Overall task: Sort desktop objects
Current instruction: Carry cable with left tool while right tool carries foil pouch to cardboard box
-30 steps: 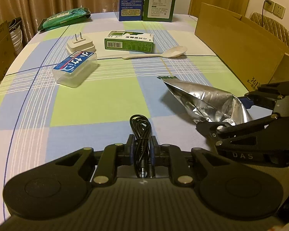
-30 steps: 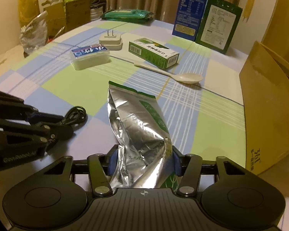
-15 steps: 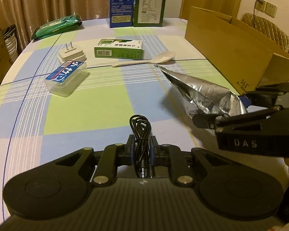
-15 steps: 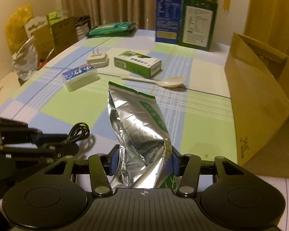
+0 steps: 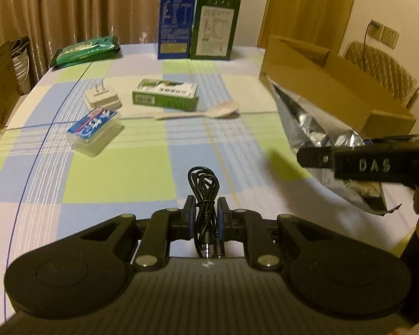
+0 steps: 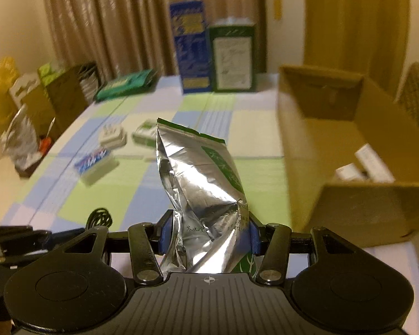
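A crumpled foil bag (image 6: 206, 195) hangs above the bench (image 5: 111, 178) beside the cardboard box (image 6: 335, 173) — right gripper (image 6: 208, 233) fingers clamped on it — while the left gripper (image 5: 206, 217) pinches a coiled black cable (image 5: 204, 195).

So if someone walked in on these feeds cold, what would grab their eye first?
Probably the crinkled silver foil pouch, clamped in the right gripper and standing up in front of the open cardboard box at the table's right edge. Next, the coiled black cable pinched in the left gripper above the checked tablecloth, where smaller items lie scattered.
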Tool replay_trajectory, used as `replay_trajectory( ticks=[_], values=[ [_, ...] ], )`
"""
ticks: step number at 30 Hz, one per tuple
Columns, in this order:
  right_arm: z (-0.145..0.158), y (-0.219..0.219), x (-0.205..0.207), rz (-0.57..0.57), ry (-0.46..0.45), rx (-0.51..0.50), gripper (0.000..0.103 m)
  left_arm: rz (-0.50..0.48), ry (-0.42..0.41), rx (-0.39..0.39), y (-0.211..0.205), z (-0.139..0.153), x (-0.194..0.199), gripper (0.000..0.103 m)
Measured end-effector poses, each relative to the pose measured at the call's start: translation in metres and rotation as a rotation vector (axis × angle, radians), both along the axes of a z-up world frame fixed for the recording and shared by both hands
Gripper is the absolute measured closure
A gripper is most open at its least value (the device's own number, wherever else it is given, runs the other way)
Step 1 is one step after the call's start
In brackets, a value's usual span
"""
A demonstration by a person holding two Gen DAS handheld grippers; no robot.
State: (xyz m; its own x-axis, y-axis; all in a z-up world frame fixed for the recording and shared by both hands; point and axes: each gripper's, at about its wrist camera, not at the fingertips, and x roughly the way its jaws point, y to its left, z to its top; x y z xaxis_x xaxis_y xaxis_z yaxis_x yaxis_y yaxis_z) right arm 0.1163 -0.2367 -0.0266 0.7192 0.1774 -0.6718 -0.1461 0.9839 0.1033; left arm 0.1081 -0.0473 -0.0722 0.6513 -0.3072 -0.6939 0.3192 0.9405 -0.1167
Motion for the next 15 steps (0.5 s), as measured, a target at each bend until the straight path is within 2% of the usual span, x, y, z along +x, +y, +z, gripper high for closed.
replay_trajectory(
  ticks=[9, 15],
  values=[
    [0.054, -0.057, -0.010, -0.109, -0.076, 0.017, 0.054, -0.053, -0.077, -0.034, -0.043, 0.049, -0.004, 0.091],
    [0.075, -0.094, -0.012, -0.163, -0.111, -0.001, 0.054, -0.113, -0.113, -0.054, -0.081, 0.073, -0.002, 0.091]
  ],
)
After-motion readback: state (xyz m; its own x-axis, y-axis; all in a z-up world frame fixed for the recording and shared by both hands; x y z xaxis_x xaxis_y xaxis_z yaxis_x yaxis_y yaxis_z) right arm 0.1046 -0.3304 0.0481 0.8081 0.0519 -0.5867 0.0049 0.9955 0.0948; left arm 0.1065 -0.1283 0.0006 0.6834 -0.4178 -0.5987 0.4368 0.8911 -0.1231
